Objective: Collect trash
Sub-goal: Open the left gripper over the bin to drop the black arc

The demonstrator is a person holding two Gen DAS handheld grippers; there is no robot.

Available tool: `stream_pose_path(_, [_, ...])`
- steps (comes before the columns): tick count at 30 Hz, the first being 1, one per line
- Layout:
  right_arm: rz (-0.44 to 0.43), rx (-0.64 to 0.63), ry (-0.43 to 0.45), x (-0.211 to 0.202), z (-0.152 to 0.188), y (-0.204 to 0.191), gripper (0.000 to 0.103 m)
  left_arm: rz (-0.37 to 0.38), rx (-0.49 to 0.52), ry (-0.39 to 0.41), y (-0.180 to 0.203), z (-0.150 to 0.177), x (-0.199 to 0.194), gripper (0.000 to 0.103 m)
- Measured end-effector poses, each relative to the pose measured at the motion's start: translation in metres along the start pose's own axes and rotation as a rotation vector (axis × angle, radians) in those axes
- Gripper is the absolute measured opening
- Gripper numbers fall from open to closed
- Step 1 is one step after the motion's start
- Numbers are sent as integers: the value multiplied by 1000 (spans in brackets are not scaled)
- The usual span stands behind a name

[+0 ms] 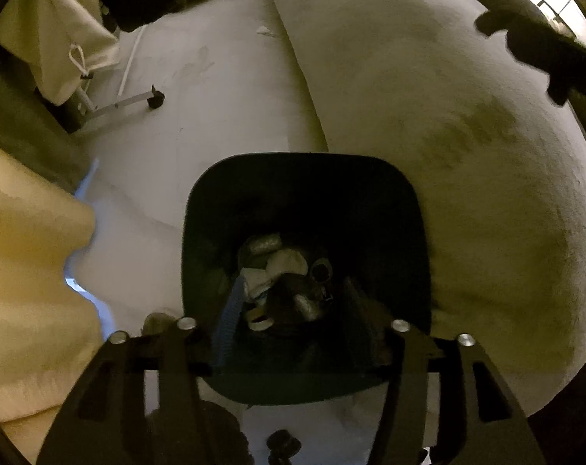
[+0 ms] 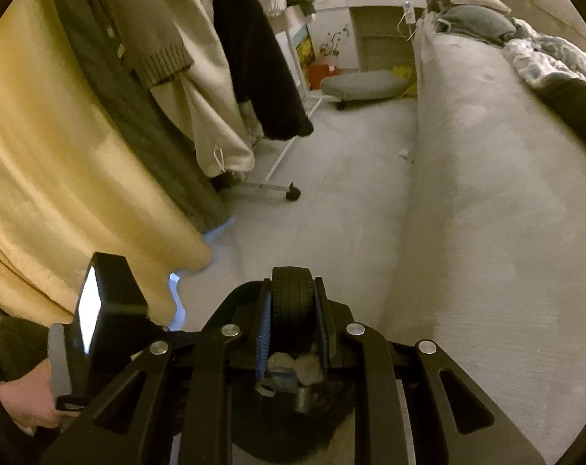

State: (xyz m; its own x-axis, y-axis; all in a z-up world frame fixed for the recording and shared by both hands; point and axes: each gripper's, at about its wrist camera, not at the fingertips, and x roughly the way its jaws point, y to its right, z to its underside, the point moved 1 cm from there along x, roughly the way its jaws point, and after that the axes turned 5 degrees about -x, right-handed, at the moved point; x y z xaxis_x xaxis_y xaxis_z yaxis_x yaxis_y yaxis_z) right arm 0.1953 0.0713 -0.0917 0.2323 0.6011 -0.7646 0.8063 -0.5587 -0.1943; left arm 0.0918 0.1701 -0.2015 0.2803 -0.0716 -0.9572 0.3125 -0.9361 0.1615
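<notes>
Item: right gripper (image 2: 293,306) clamped on small black tyre (image 2: 292,302), above bin (image 1: 304,279). Left gripper (image 1: 293,333) part-open, empty. Risk: tyre bounces off rim, rolls under sofa (image 2: 486,232).

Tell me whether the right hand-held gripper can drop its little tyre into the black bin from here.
Probably yes: the right hand-held gripper, shut on the tyre, hangs over the open black bin, nothing between.

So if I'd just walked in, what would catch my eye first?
Probably the dark bin on the pale floor beside the bed, with crumpled trash at its bottom, straight below the left tongs. Then the small black toy tyre pinched in the right tongs, and the yellow curtain at left.
</notes>
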Motion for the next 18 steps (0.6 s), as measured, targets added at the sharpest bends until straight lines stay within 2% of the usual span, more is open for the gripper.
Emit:
stream_pose_path(1, [-3, -2, -9, 5, 0, -2, 20, 3, -4, -1, -2, 0, 0, 59])
stream_pose_path(4, [-8, -7, -36, 17, 0, -6, 20, 18, -24, 5, -10, 0, -4, 70])
stream_pose_path(8, [-9, -15, -68, 31, 2, -9, 20, 31, -47, 28, -19, -1, -11, 71])
stream_pose_path(18, [-2, -34, -185, 76, 19, -15, 20, 44, -66, 211, -27, -11, -62, 80])
